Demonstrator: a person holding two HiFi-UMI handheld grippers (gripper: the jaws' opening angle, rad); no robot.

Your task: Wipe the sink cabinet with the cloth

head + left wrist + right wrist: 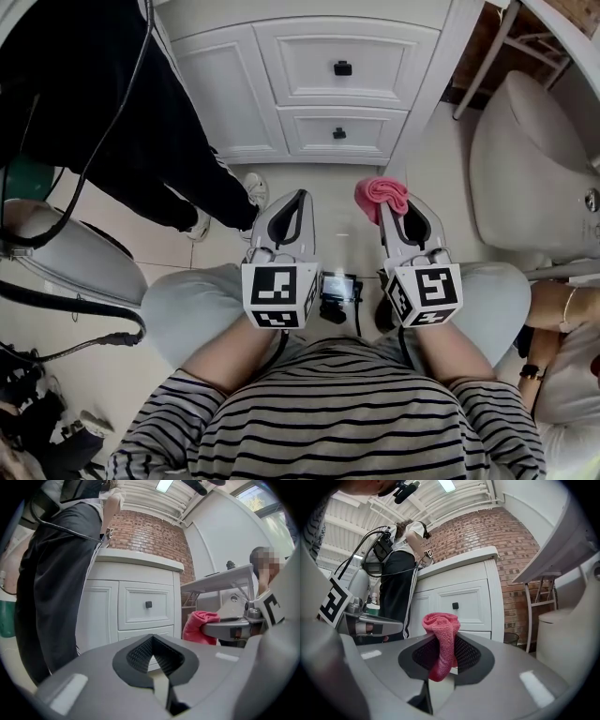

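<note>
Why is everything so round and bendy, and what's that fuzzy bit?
Left gripper view: the wide lens bows the cabinet, corners go black, and a mosaic patch covers a face. Right gripper view: same bulge, cloth sharp, ceiling light glaring. Head view: even light.

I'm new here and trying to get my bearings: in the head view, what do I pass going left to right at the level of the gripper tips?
Standing person's black trousers → left gripper → pink cloth, held in the right gripper → pale rounded fixture.
</note>
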